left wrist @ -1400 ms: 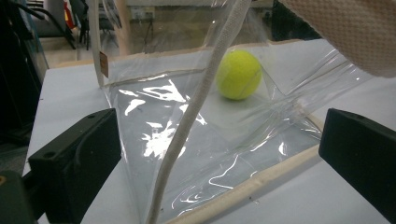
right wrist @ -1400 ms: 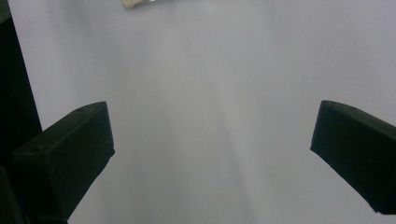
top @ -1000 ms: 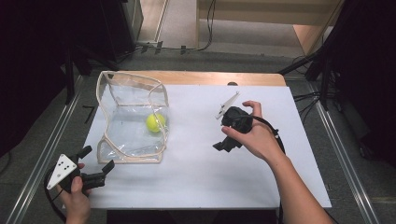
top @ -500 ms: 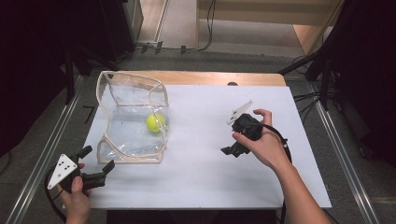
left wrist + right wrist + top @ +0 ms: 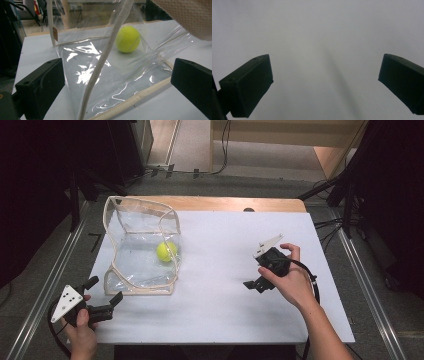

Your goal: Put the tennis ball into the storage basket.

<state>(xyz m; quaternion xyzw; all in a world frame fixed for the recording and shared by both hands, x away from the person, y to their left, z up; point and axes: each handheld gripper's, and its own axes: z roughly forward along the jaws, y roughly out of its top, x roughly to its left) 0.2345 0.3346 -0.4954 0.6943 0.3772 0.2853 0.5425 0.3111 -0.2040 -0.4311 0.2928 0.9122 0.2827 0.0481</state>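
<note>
nearest the person, the left gripper point(image 5: 104, 296) sits at the table's near-left corner with its jaws spread wide and empty, aimed at the near trimmed edge of the clear bag point(image 5: 141, 251), probably to pinch and steady it. the right gripper point(image 5: 254, 285) hangs over the bare white table point(image 5: 220, 305), well apart from the bag, jaws likewise spread and holding nothing. farther back, the yellow ball point(image 5: 165, 252) rests inside the bag on its lower panel.

Ball point(image 5: 166, 251) inside bag point(image 5: 140, 220), table's point(image 5: 225, 320) left.
</note>
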